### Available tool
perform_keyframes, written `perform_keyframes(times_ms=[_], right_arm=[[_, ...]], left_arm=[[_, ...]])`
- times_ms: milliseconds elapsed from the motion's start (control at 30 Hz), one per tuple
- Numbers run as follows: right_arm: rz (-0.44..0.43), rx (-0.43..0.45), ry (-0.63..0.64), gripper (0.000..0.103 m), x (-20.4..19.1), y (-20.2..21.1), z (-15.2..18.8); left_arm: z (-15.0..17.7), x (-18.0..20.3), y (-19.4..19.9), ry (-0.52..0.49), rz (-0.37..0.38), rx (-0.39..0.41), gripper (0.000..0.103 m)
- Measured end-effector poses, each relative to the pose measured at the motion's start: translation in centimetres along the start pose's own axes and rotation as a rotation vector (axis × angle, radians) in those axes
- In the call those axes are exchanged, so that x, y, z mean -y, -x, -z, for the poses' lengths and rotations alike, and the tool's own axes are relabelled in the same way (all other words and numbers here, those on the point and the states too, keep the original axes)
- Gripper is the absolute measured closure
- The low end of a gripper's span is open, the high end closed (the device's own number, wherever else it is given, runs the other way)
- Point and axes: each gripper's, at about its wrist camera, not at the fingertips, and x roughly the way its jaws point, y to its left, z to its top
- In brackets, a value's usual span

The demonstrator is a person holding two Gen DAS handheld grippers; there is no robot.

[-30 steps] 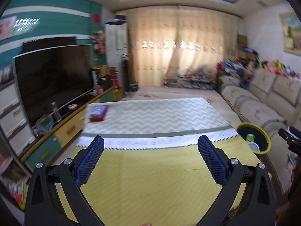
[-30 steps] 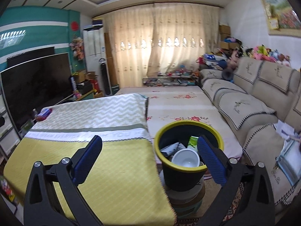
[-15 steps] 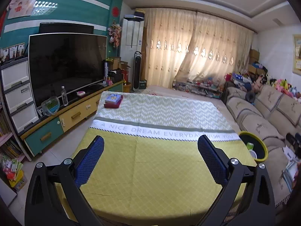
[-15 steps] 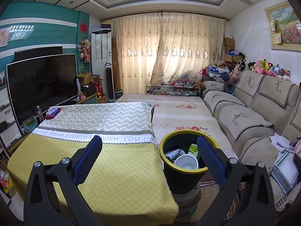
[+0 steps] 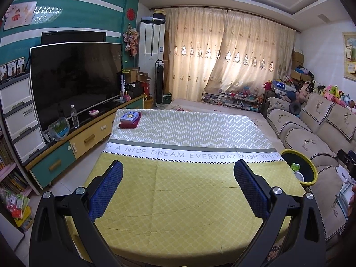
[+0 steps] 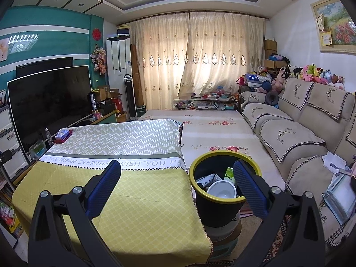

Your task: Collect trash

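Drawers (image 5: 19, 115) and a TV (image 5: 75, 77) fill the 9 o'clock side of the left view, with a bottle (image 5: 75, 116) on the stand below the screen. Boxes (image 5: 129, 120) lie at the cloth's far-left corner, toward 11 o'clock; I judge they are kept things, not trash, since they are neatly piled. The cloth (image 5: 189, 184) is otherwise bare. The left gripper (image 5: 178, 184) hangs over its near yellow part, jaws spread wide and holding nothing, which suits a task that looks finished. The right gripper (image 6: 176, 182) is likewise wide and empty, pointed between the cloth edge and the bin (image 6: 219, 211). That bin sits at 5 o'clock in the right view, just off the table's right edge on some stacked base, probably so trash can be dropped in from table height. Inside it lie a white cup (image 6: 222, 189), a green packet (image 6: 229, 173) and paper scraps. A sofa (image 6: 307, 133) runs along 3 o'clock, with papers on its near seat.
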Motion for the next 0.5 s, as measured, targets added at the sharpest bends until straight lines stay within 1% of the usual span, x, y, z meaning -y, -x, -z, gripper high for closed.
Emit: perform_keyframes(times_ms=[500], right_arm=[[-0.009,-0.008,-0.004,0.007,-0.24,-0.40,0.04]], left_arm=[[-0.20,0.25,0.14,-0.004,0.000,-0.002,0.005]])
